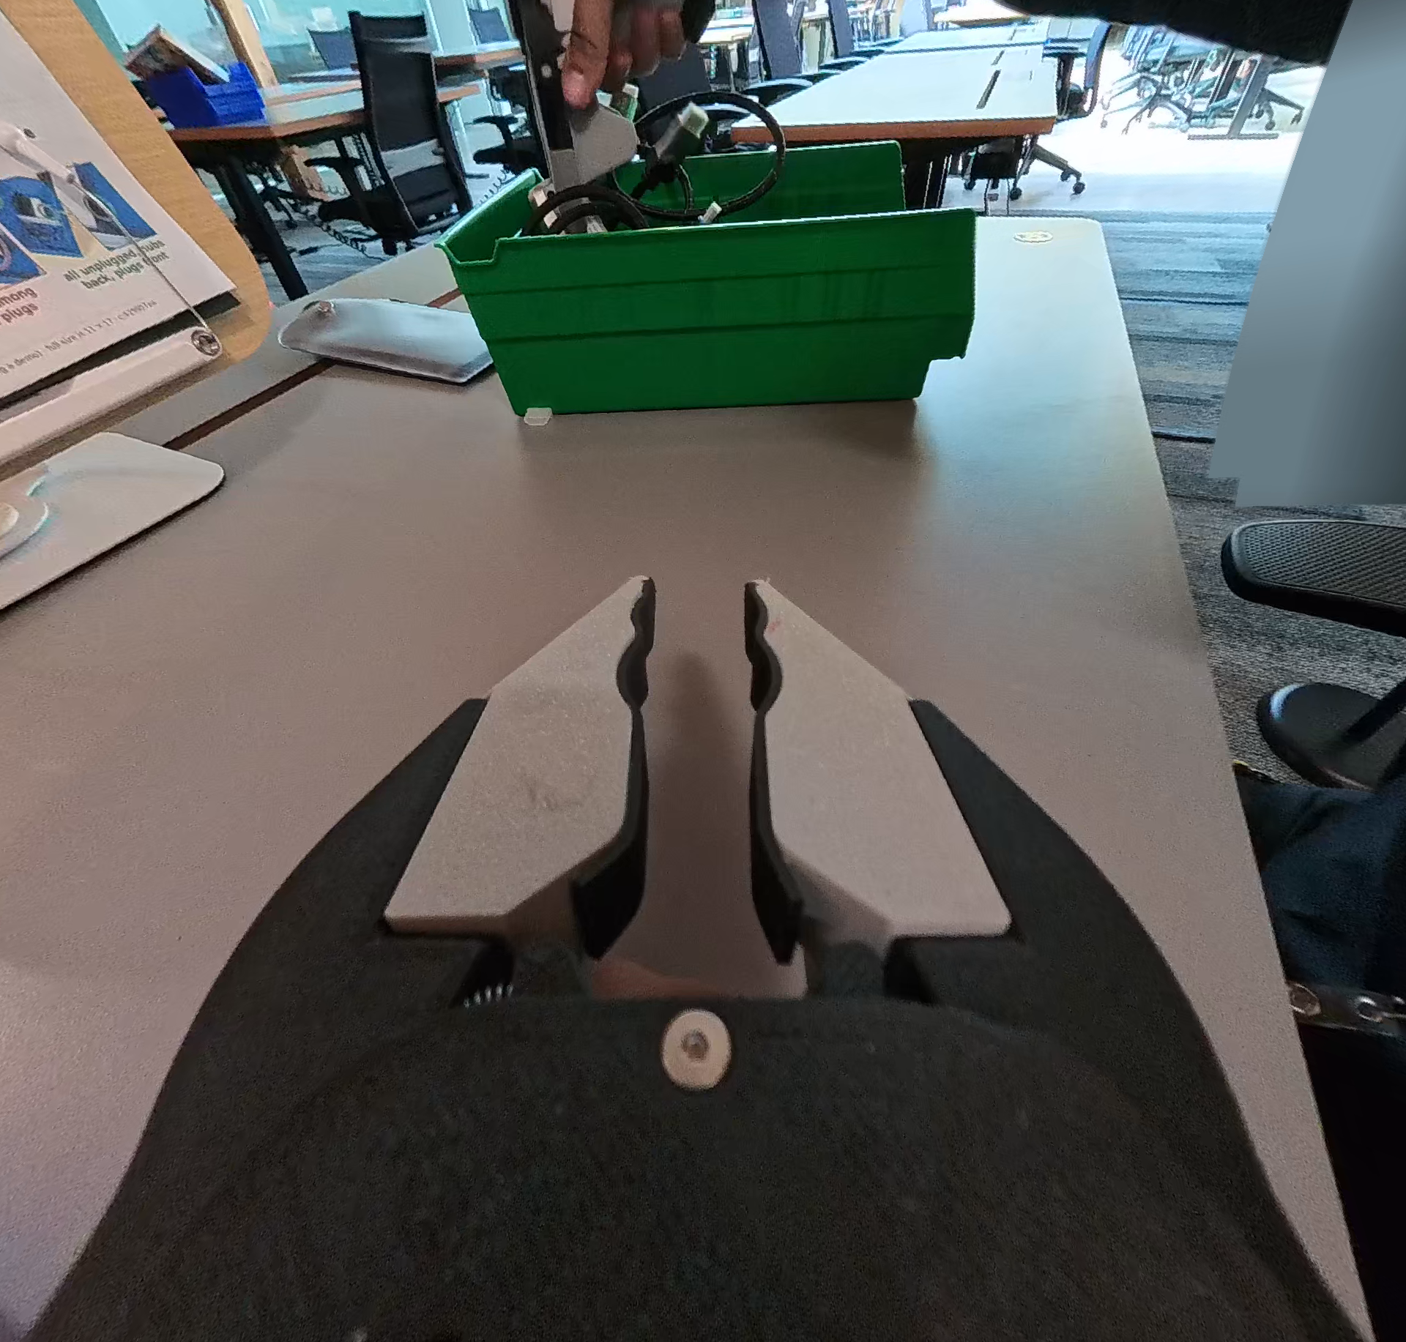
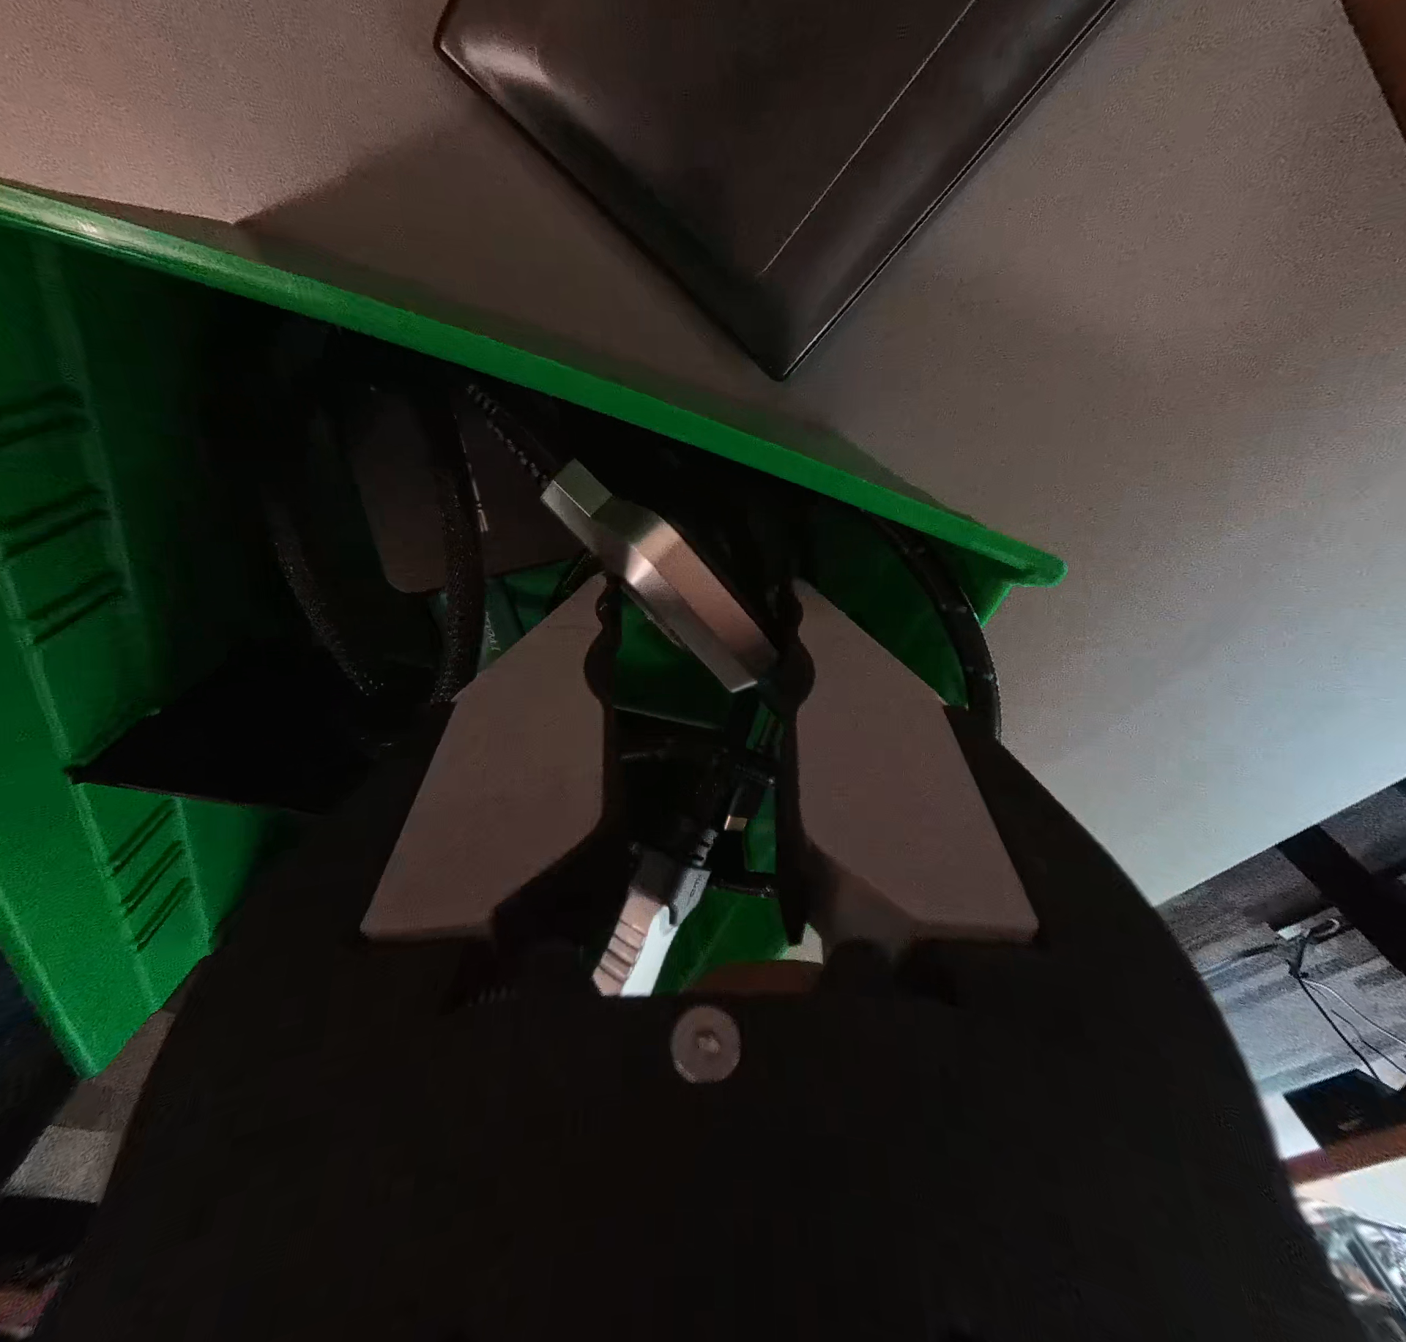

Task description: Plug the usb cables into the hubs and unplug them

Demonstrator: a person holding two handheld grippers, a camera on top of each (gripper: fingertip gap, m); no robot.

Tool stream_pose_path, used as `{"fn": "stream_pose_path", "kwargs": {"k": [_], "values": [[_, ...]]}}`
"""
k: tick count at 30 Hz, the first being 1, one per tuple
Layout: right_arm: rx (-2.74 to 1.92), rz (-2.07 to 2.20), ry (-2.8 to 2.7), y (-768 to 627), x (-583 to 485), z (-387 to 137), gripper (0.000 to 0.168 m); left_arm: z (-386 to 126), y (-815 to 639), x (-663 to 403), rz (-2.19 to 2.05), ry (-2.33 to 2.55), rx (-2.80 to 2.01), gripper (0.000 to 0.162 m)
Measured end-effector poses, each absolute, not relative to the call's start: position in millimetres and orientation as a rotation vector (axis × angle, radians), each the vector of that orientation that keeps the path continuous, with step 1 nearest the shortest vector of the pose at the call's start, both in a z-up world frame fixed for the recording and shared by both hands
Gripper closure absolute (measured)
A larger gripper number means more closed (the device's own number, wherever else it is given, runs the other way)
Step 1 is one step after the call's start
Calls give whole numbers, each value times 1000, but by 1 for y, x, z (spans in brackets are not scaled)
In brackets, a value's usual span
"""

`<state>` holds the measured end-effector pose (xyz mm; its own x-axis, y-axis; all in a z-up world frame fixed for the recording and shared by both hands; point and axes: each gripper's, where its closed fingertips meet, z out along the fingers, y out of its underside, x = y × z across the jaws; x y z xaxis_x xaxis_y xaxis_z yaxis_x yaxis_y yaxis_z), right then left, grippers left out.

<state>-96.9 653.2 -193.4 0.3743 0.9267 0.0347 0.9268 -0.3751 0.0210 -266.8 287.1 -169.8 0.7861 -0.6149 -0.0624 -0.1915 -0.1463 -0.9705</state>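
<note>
Overhead, right gripper (image 2: 696,621) jaws pinch a silver plug (image 2: 662,583) in the green bin (image 2: 532,374) — left gripper (image 1: 698,598) gapes empty.

an open-plan office. long desks (image 1: 913,100) and black swivel chairs (image 1: 403,126) fill the room. carpet floor (image 1: 1187,294).
</note>
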Motion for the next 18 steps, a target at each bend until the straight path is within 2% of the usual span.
{"fn": "stream_pose_path", "kwargs": {"k": [5,10,14,18], "values": [[-2469,-52,-1753,654,-99,-181,127,-166,287,-271,-439,601,-1700,141],[-2386,66,-1591,665,-101,-148,102,-166,288,-271,-451,592,-1703,141],[-2286,2,-1553,672,-93,-114,81,-167,287,-270,-444,604,-1705,141],[-2147,141,-1371,671,-100,-56,82,-167,286,-270,-443,601,-1702,141]]}}
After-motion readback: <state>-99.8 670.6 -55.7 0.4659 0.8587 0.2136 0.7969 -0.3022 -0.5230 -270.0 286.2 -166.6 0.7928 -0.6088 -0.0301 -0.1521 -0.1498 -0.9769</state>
